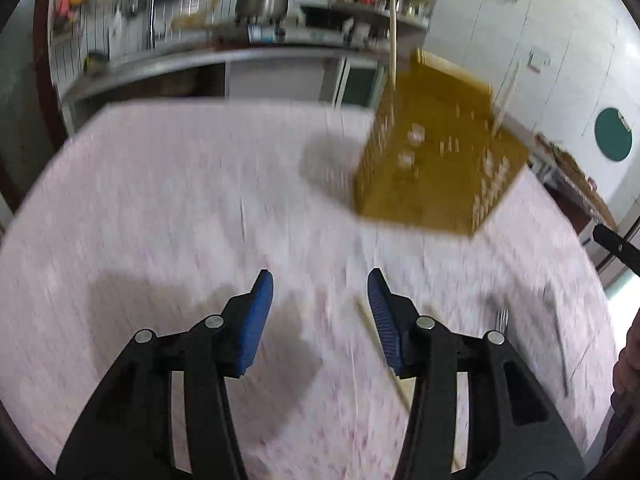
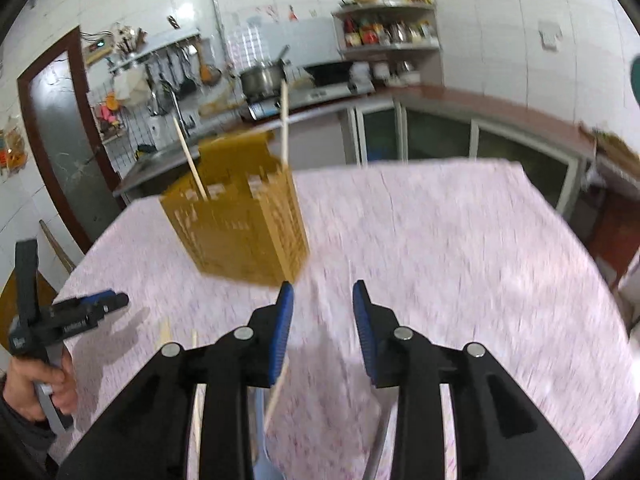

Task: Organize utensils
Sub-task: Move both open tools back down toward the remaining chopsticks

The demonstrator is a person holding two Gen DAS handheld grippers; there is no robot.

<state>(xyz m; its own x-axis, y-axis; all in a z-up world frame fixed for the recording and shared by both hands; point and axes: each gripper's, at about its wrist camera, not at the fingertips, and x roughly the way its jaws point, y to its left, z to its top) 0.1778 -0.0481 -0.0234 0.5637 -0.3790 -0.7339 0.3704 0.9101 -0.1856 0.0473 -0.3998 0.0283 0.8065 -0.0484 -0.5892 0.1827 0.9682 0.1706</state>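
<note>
A loose chopstick [image 1: 384,354] is seen lying flat on the bench [image 1: 180,200], partly hidden beneath the right finger of the left gripper [image 1: 320,292]; its long axis runs from near the fingertips back toward the camera, slightly slanted. A fork [image 1: 502,318] lies just right of it. The yellow slotted holder [image 1: 436,160] stands ahead and to the right, two chopsticks [image 1: 393,40] upright in it. Left fingers are parted, nothing between them. The right gripper [image 2: 323,300] is likewise spread and empty, another chopstick [image 2: 278,392] showing below its left finger. The left gripper is judged nearer the first chopstick. No writing can be read; blur is heavy.
</note>
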